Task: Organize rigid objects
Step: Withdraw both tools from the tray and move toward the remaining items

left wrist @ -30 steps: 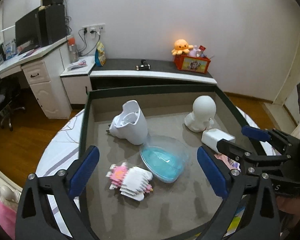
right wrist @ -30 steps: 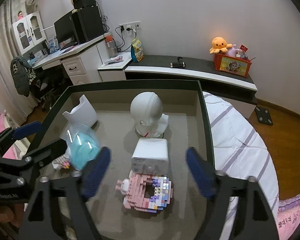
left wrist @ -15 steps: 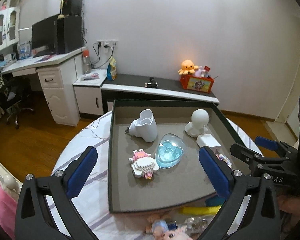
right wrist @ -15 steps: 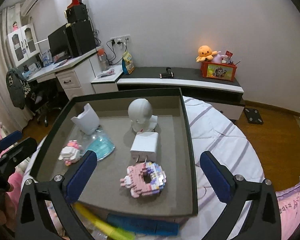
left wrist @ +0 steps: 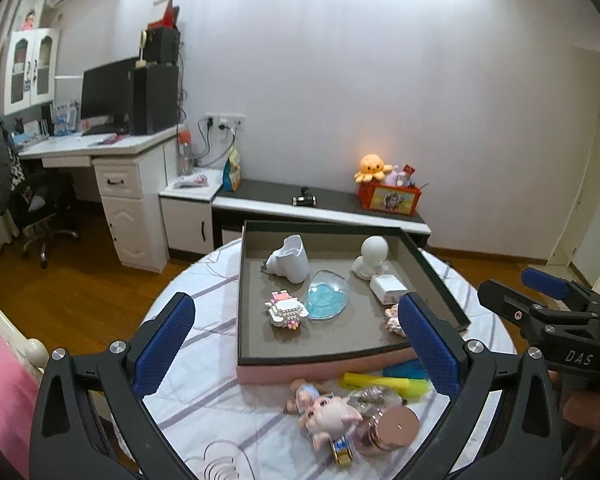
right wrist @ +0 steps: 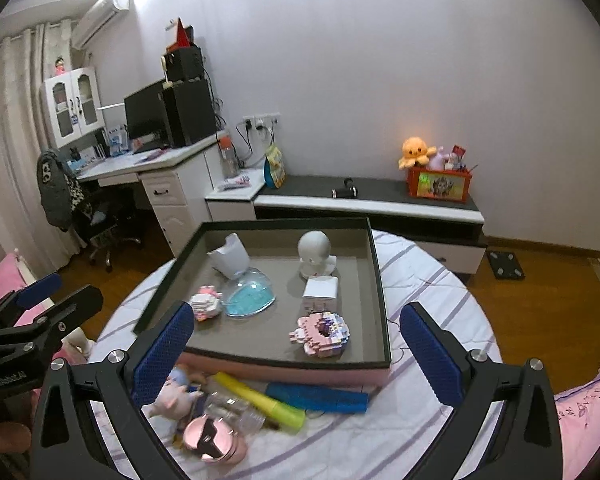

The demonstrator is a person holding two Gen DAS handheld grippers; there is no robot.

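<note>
A dark-rimmed tray [left wrist: 242,280] [right wrist: 380,280] on a pink base sits on a round table. It holds a white vase, a white head figure [right wrist: 315,249], a blue-and-clear dish [left wrist: 326,296], a white charger block [right wrist: 320,291], a pink-white brick toy [left wrist: 286,309] and a pink brick donut [right wrist: 324,334]. In front of the tray lie a pig toy [left wrist: 328,414], a yellow marker [right wrist: 260,398], a blue bar [right wrist: 316,397] and a pink round tin [right wrist: 210,440]. My left gripper [left wrist: 296,352] and right gripper [right wrist: 296,356] are open and empty, held high above the table's near side.
The table has a white cloth with purple stripes [right wrist: 432,280]. A white desk with a monitor [left wrist: 108,96] and an office chair stand at the left. A low bench with an orange toy box [left wrist: 392,198] runs along the back wall. Pink bedding [right wrist: 588,408] is at the right.
Both grippers have pulled back and up from the tray. The loose items in front of the tray have come into view. Both stay open and empty.
</note>
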